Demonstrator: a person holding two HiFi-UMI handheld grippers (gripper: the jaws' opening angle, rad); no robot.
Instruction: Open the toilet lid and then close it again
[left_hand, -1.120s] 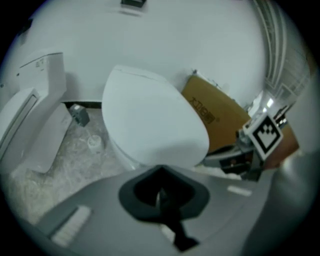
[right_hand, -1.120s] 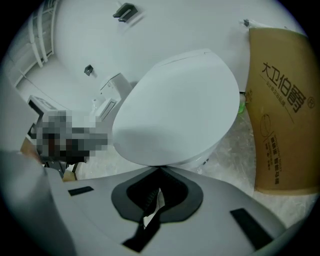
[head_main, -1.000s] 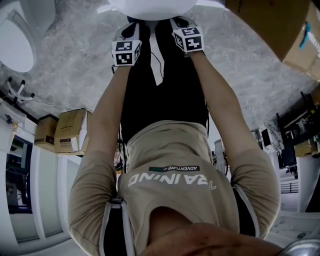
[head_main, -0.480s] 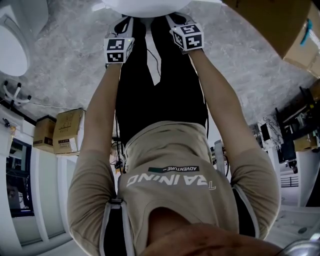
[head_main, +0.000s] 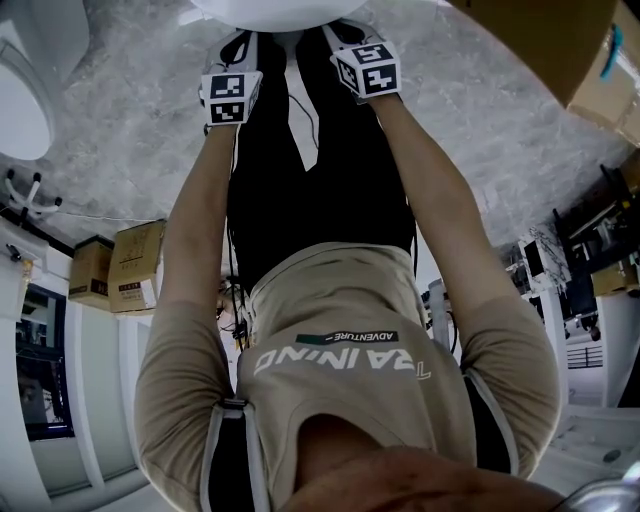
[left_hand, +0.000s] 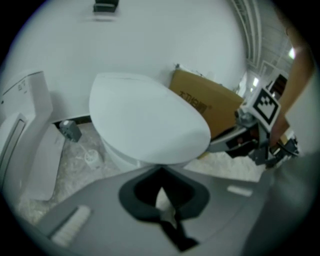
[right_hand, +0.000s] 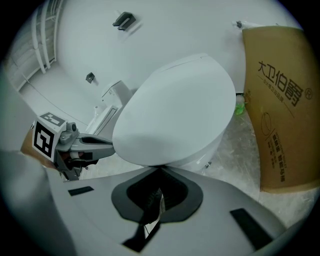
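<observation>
— How many of each thing were there?
— Two: the left hand-held gripper (left_hand: 160, 171) and the right hand-held gripper (right_hand: 160, 171). One toilet lid (right_hand: 175, 110) lay down on its bowl at the top of the head view. A second toilet (head_main: 20, 95) stood at upper left, and two small cardboard boxes (head_main: 135, 262) at left.
— And the arms?
— Both stretched straight forward, side by side. Each pair of jaws was pinched together, tips at the lid's front rim.
— Room to move?
— A big cardboard box (right_hand: 280, 100) stood just beside the bowl at right. Bare marbled floor (head_main: 130, 150) lay at left.
</observation>
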